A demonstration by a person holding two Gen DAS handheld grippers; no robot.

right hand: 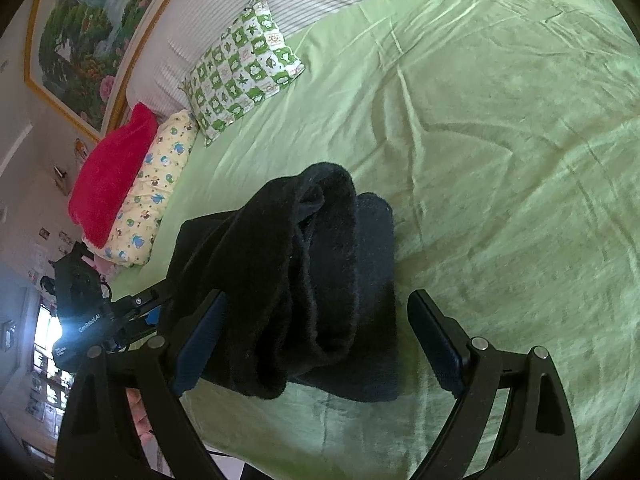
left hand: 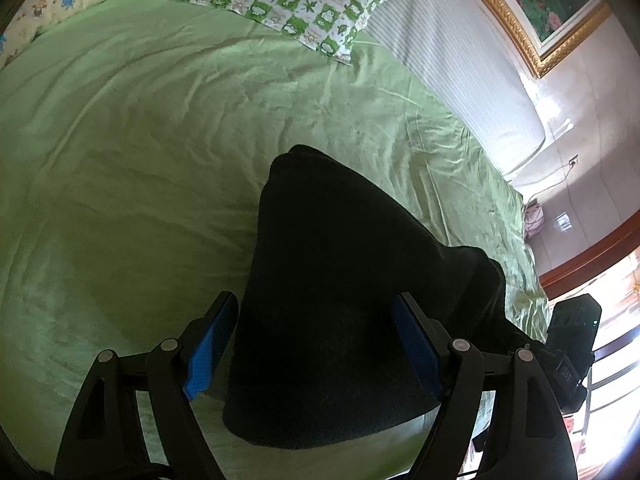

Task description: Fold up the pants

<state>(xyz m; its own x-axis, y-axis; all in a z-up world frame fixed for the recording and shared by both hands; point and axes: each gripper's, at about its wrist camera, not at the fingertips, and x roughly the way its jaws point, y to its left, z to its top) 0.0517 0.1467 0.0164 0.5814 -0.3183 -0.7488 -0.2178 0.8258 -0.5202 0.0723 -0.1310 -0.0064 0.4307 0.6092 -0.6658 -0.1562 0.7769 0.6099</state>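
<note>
While my fingers on both grippers sit apart around the black pants [right hand: 304,280], only "CenRobot.AI" reads lower left; green bed [right hand: 500,160], checkered pillow [right hand: 244,68].

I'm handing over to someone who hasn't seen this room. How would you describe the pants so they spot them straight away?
Start with the wide bed under its light green sheet. Near its front edge, directly ahead of both grippers, lies a dark heap: the black pants, bundled into a thick, fuzzy stack. They are the only black thing on the bed; the checked green pillow, the cartoon-print pillow and the red blanket sit farther back by the headboard.
</note>
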